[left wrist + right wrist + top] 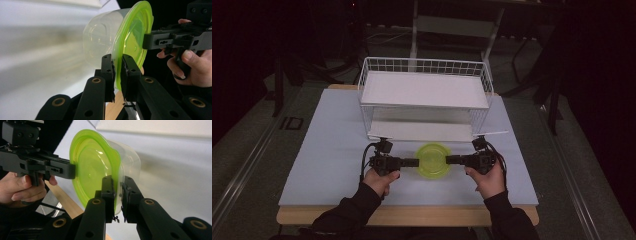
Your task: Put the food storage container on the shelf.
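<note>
A clear round container point(433, 160) with a lime-green lid point(132, 40) is over the table's front middle, between my two grippers. My left gripper point(416, 162) reaches in from the left, its jaws point(117, 72) shut on the lid's rim. From the right, my right gripper point(448, 160) has its jaws point(118, 192) shut on the opposite rim. The clear body point(128, 162) shows beyond the green lid point(92, 167). Each gripper view also shows the other gripper point(152, 41) point(71, 171) biting the far rim. I cannot tell whether the container rests on the table.
A white wire rack point(424, 97) with two shelves stands just behind the container. The pale table top point(332, 150) spreads to either side, with a wooden edge point(412, 216) at the front. A hand point(382, 180) holds each gripper.
</note>
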A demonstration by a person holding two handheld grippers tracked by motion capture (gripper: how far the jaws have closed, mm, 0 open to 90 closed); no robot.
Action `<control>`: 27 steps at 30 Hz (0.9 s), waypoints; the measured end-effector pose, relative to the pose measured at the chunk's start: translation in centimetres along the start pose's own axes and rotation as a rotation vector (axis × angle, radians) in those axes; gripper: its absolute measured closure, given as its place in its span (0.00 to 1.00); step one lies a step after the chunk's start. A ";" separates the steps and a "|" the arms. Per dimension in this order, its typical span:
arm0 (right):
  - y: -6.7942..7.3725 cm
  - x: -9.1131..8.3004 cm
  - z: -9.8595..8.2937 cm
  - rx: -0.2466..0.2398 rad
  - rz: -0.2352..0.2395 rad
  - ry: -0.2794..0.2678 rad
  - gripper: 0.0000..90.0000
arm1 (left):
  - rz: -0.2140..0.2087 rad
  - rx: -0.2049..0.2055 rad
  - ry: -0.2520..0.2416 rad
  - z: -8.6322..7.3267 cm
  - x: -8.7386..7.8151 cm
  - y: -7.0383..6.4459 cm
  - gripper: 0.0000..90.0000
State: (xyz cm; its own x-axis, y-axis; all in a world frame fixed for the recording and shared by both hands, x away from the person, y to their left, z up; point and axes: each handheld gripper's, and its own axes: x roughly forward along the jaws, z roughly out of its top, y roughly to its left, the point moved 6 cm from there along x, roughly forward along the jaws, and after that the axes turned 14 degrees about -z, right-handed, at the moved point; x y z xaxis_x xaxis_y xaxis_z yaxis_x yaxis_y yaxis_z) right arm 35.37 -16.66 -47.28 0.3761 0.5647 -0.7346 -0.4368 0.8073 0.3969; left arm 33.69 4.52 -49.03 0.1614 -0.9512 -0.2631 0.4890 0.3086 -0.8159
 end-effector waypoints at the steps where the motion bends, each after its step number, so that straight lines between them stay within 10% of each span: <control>1: 0.3 -0.3 0.3 -0.006 -0.003 -0.007 0.91 | 0.001 0.005 -0.003 0.3 -0.2 -0.4 0.92; 15: 3.8 -4.2 5.8 -0.072 -0.002 -0.122 0.91 | 0.032 0.095 -0.051 5.5 -3.5 -5.2 0.92; 27: 5.8 -5.3 11.3 -0.101 -0.043 -0.160 0.91 | 0.076 0.109 -0.103 10.3 -5.4 -6.6 0.91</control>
State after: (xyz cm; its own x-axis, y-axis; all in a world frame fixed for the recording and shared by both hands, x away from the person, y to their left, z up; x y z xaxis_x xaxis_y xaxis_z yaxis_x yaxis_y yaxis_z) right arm 40.03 -13.01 -34.86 0.5176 0.5566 -0.6499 -0.4942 0.8145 0.3040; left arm 38.41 7.69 -36.94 0.2856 -0.9215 -0.2631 0.5610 0.3833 -0.7337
